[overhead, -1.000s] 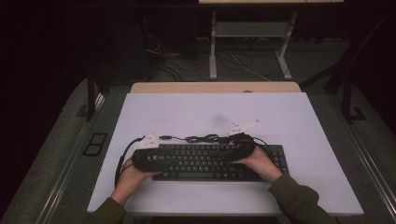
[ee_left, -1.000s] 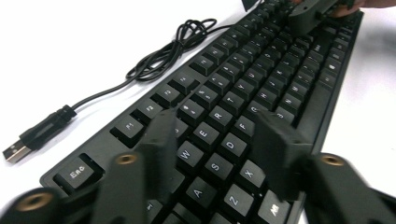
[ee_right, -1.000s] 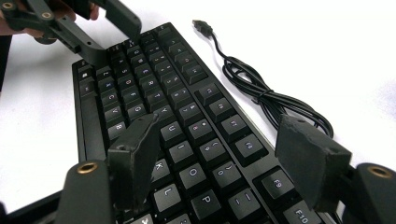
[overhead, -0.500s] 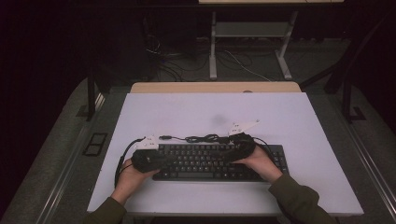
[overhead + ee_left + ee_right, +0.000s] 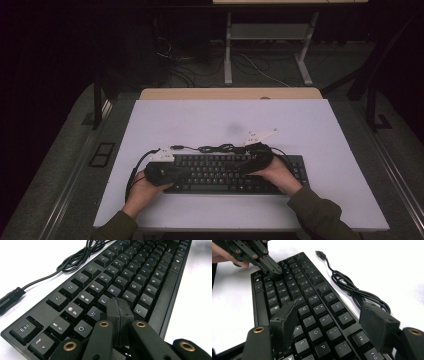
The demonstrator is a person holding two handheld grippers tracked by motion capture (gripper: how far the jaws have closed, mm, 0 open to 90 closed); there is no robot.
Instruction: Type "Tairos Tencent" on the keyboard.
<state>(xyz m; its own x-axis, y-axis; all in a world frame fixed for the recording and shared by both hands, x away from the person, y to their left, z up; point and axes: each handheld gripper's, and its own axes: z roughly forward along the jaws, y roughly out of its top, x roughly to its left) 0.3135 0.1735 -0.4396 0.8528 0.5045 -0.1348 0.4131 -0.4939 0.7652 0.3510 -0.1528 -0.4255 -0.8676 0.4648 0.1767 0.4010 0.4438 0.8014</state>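
Lying under both grippers, keyboard (image 5: 120,277) touches closed left gripper (image 5: 119,305).

A black keyboard (image 5: 227,175) with white key lettering and a black cable (image 5: 212,148) lies on a white table (image 5: 200,120), with two black grippers, left (image 5: 119,306) and right (image 5: 332,322), with brass-coloured rivets above it, held by a person in olive-green sleeves (image 5: 320,215), dark surroundings beyond.

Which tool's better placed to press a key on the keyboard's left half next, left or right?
Left, likely. The left tool has its jaws shut into one narrow tip over the black plastic keyboard near the E/D keys. The right tool hangs open over the right half.
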